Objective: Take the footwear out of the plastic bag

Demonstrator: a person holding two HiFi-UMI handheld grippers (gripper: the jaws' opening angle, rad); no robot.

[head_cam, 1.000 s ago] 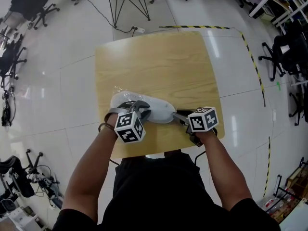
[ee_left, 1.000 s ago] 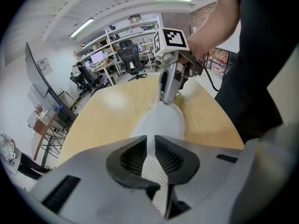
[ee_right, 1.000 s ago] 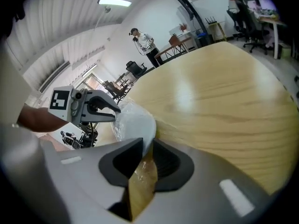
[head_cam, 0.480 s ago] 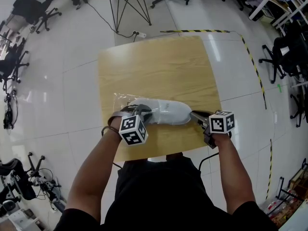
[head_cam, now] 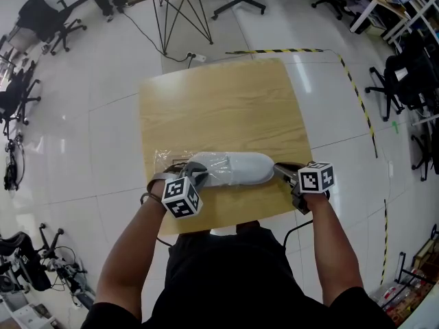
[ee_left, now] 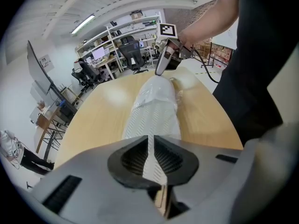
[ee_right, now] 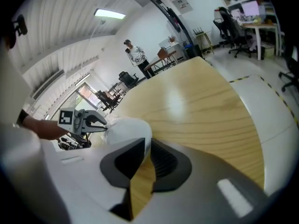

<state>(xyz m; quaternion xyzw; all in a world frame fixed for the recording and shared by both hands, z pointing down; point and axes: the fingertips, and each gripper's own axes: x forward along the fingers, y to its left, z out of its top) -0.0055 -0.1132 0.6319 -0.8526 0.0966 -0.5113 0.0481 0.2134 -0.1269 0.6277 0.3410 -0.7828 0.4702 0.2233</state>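
A white shoe (head_cam: 233, 168) in a clear plastic bag (head_cam: 163, 157) lies lengthwise near the front edge of the wooden table (head_cam: 226, 101). My left gripper (head_cam: 197, 172) is at the heel end. Its jaws are closing, and in the left gripper view (ee_left: 152, 141) white shoe material fills the narrow slit between the pads. My right gripper (head_cam: 280, 168) is at the toe end. In the right gripper view (ee_right: 144, 141) its jaws are nearly together, with the bagged toe (ee_right: 128, 127) at their tips. The shoe (ee_left: 154, 111) stretches between the two grippers.
The far half of the table is bare wood. Office chairs (head_cam: 48, 16) and a metal-legged stand (head_cam: 180, 12) are on the glossy floor behind. Yellow-black tape (head_cam: 357, 94) runs along the floor on the right. A person (ee_right: 135, 54) stands in the distance.
The shoe now lies stretched out further to the right than a second ago. My right gripper has moved right with its toe end, and my left gripper has shifted slightly left and down.
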